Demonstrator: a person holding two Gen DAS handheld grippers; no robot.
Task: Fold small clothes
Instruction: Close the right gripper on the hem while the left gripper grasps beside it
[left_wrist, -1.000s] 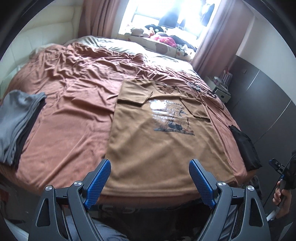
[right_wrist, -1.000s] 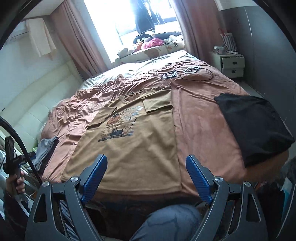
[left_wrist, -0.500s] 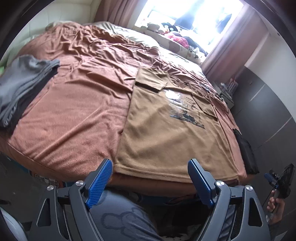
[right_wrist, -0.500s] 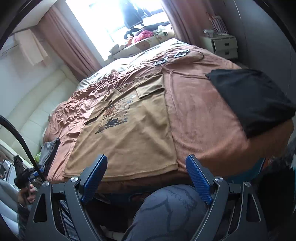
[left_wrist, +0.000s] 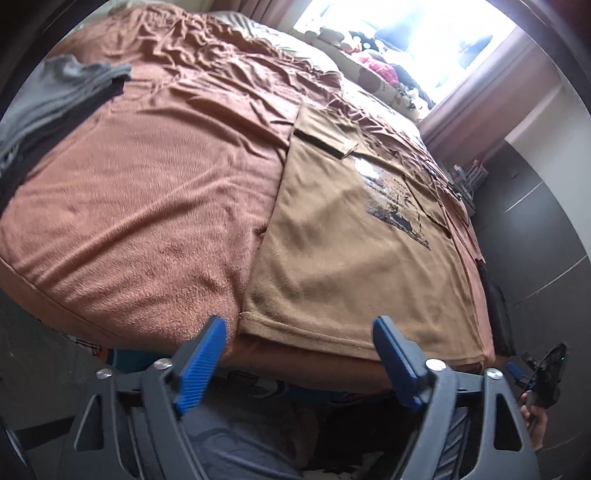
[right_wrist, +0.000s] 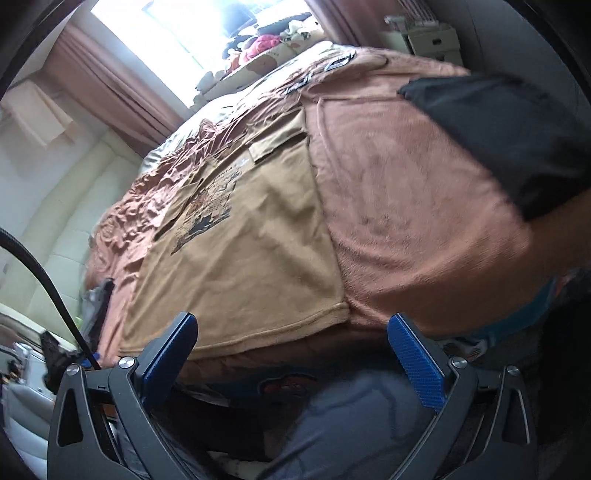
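A tan T-shirt with a dark print lies flat on the bed, both sleeves folded in over the chest; it also shows in the right wrist view. Its hem runs along the bed's near edge. My left gripper is open and empty, its jaws wide apart just below the hem's left corner. My right gripper is open and empty, just below the hem's right corner. Neither touches the cloth.
A rust-brown blanket covers the bed. Folded grey and black clothes sit at the left edge. A black folded garment lies at the right edge. A white nightstand and cables are far back. My legs are below the grippers.
Both grippers have dropped lower and closer to the near bed edge, and both have tilted. The shirt's hem now sits right above the fingertips. Both stay open.
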